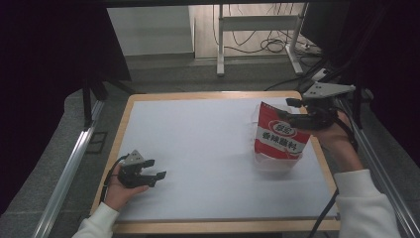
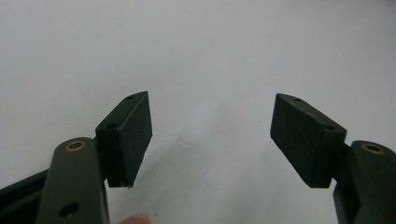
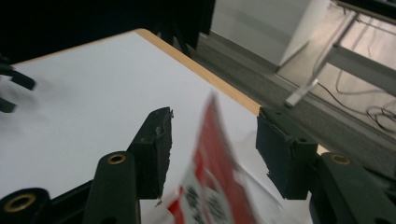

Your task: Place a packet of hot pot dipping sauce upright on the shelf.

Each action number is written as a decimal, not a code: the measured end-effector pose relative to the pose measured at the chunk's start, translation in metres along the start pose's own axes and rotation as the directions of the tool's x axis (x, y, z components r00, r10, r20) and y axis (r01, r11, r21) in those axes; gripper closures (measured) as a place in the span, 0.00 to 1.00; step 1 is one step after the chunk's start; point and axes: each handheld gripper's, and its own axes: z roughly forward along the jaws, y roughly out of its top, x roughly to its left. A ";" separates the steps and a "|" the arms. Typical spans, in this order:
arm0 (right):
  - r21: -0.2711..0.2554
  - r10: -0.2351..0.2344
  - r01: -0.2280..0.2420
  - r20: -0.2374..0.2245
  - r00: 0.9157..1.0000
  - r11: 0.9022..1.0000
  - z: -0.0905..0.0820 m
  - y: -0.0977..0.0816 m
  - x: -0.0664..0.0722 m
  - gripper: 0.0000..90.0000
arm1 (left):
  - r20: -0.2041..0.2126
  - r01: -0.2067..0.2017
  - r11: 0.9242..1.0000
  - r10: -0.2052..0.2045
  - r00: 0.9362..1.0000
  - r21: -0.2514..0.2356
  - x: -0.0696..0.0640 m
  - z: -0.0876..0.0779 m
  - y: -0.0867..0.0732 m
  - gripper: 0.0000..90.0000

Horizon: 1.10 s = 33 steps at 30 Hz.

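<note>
Sleeves of white fabric enter the high view at its bottom edge, one on each forearm. Left hand [image 1: 119,191] rests on the table's [image 1: 198,148] white top near the front left corner and holds the left gripper [image 1: 157,169]. Its jaws stand apart with nothing between them. In the left gripper view the two black pads [image 2: 133,133] face each other across a wide gap over bare white surface, and a fingertip [image 2: 137,218] shows at the bottom edge.

Right hand [image 1: 333,133] is raised over the right side of the table and carries the right gripper [image 1: 286,108], which has a grey three-cornered plate [image 1: 328,89] on top. Its jaws stand apart. A red and white packet [image 1: 280,135] stands upright, slightly tilted, at the right of the table, inside a clear container [image 1: 271,161] that rests on the white top. The packet's upper corner lies between the right gripper's jaws. In the right gripper view the packet [image 3: 212,172] appears blurred in the gap, with clear space between it and each pad [image 3: 156,154], so the pads do not press on it.

The two grippers are well apart. A wooden rim [image 1: 213,94] borders the white top. Beyond the far edge, a white frame [image 1: 257,29] stands on the floor with cables [image 1: 270,45] lying around it.
</note>
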 end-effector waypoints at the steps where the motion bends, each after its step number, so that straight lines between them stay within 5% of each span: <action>1: -0.006 -0.012 0.012 -0.010 1.000 1.000 0.002 0.003 0.007 0.49 | -0.001 0.000 1.000 0.000 1.000 -0.001 0.000 0.000 0.000 0.32; 2: -0.015 -0.023 0.022 -0.049 0.999 1.000 0.007 0.010 0.023 0.47 | -0.001 0.000 1.000 0.000 1.000 -0.002 0.000 0.000 0.000 0.32; 5: -0.021 -0.024 0.022 -0.094 0.995 1.000 0.018 0.015 0.039 0.46 | -0.002 -0.001 1.000 0.001 1.000 -0.007 -0.001 -0.001 0.001 0.32; 13: -0.028 -0.021 0.016 -0.193 0.981 0.999 0.048 0.013 0.070 0.43 | -0.004 -0.034 0.999 0.034 0.999 -0.011 -0.010 0.000 0.004 0.32; 18: -0.031 -0.010 0.002 -0.271 0.963 1.000 0.072 -0.009 0.095 0.43 | -0.011 -0.048 0.999 0.047 0.999 -0.007 -0.018 0.004 0.007 0.32; 33: 0.018 0.042 -0.038 -0.330 0.943 0.999 0.092 -0.067 0.137 0.42 | -0.018 -0.101 0.995 0.101 0.995 0.012 -0.037 0.004 0.005 0.31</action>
